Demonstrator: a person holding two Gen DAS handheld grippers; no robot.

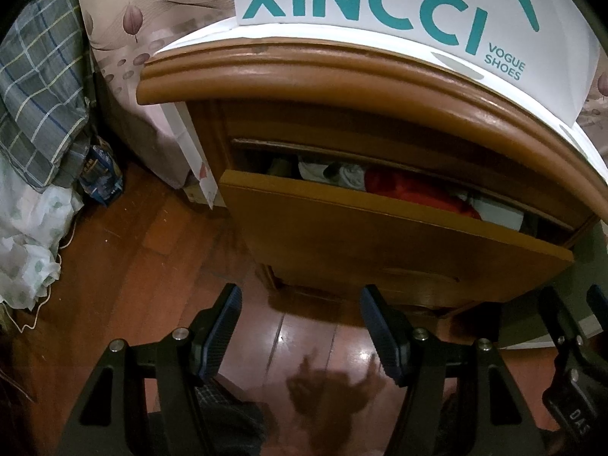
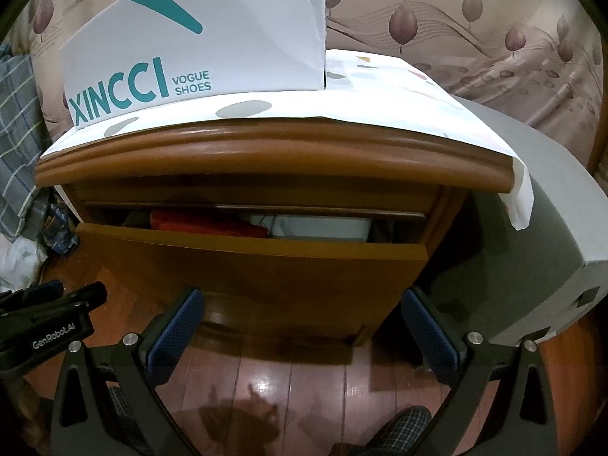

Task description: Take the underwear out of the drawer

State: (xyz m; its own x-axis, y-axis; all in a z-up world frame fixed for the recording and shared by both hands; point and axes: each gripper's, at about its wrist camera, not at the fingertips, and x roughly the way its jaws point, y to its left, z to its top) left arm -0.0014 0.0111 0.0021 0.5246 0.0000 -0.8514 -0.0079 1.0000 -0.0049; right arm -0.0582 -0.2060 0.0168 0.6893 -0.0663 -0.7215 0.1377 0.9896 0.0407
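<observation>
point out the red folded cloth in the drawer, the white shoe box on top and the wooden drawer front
red folded cloth (image 1: pixel 410 190), left wrist view, its top fold
white shoe box (image 2: pixel 235 38), right wrist view, its front face
wooden drawer front (image 2: pixel 247 266), right wrist view, panel middle

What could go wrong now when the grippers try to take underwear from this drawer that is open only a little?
1. The drawer is open only a narrow gap under the wooden top, so the open right gripper may hit wood before reaching the clothes.
2. Red fabric and white pieces lie packed together; a pinch may drag out the wrong item or several.
3. The left gripper hangs close beside; both may collide.
</observation>
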